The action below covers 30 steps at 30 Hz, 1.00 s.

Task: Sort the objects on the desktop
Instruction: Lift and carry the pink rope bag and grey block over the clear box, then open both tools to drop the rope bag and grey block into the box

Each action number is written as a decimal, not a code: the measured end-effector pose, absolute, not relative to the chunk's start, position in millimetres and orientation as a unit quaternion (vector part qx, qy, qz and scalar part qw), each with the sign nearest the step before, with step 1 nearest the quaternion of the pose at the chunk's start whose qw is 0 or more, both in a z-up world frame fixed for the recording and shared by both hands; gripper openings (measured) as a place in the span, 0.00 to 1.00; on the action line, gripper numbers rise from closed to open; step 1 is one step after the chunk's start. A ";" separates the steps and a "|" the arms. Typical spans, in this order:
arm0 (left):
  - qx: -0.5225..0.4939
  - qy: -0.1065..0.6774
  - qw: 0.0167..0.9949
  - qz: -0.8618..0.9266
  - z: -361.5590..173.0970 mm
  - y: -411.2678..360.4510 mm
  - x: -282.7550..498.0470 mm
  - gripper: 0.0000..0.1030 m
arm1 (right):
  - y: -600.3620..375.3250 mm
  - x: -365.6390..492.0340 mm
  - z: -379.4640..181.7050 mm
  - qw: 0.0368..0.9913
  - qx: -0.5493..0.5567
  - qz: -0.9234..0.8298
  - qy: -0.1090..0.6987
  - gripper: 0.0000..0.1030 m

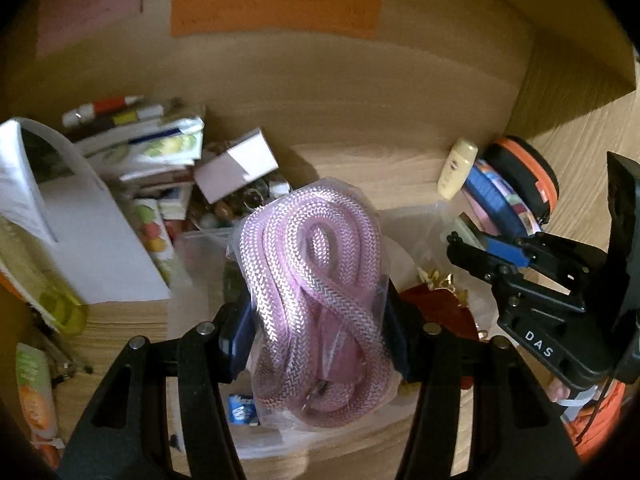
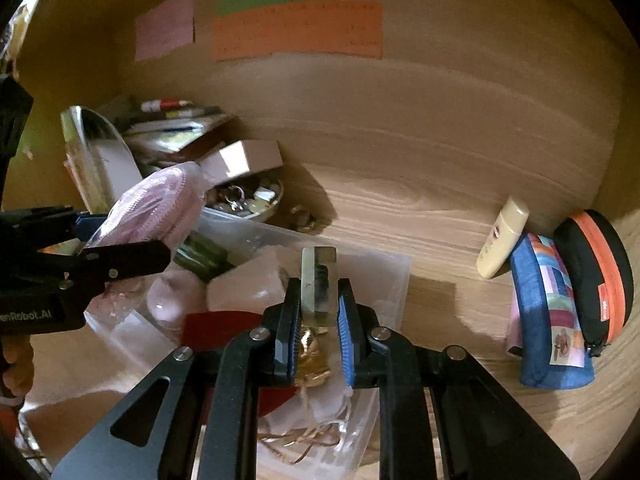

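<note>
the left gripper [image 1: 316, 320] pinches a bagged pink rope [image 1: 316, 280] above the desk. the right gripper [image 2: 318, 312] is clamped on a small clear block [image 2: 319, 284] over a clear plastic bin [image 2: 384, 276]. left of them crowd a white box [image 1: 236, 168], papers [image 1: 80, 232] and 2 markers [image 1: 108, 110]; a cream bottle [image 2: 502, 240], blue pouch [image 2: 548, 312] and orange-zip case [image 2: 600, 272] lean at the right wall.

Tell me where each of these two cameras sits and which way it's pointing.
Left wrist view: on the left claw, looking down at the desk; its fingers clamp a bagged pink rope; the right claw shows at right.
Right wrist view: on the right claw, shut on a small clear piece; the left claw shows at left.
Shared: rope, cream tube, orange note.
</note>
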<state>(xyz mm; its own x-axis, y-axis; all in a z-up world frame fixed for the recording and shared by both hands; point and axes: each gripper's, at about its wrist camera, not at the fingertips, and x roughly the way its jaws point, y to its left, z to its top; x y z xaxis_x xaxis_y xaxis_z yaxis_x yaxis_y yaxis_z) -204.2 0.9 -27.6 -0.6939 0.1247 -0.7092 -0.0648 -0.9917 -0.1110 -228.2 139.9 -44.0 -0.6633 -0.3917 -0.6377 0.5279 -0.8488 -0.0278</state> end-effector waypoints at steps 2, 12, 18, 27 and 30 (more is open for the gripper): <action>-0.396 -0.030 0.050 0.916 -35.1 4.4 -209.7 0.54 | 139.9 -230.5 -49.8 0.250 0.325 -0.906 0.109 0.14; -0.413 -0.019 0.059 0.909 -50.9 15.1 -222.8 0.55 | 138.4 -233.2 -61.5 0.246 0.326 -0.904 0.129 0.14; -0.418 -0.018 0.063 0.906 -49.7 15.5 -220.3 0.56 | 130.5 -226.5 -61.6 0.243 0.313 -0.905 0.152 0.14; -0.391 -0.022 0.070 0.917 -21.5 7.2 -195.9 0.58 | 127.4 -206.9 -42.3 0.230 0.274 -0.918 0.173 0.43; -0.376 -0.021 0.069 0.924 -8.0 2.7 -181.0 0.63 | 123.9 -197.9 -35.0 0.223 0.266 -0.919 0.186 0.48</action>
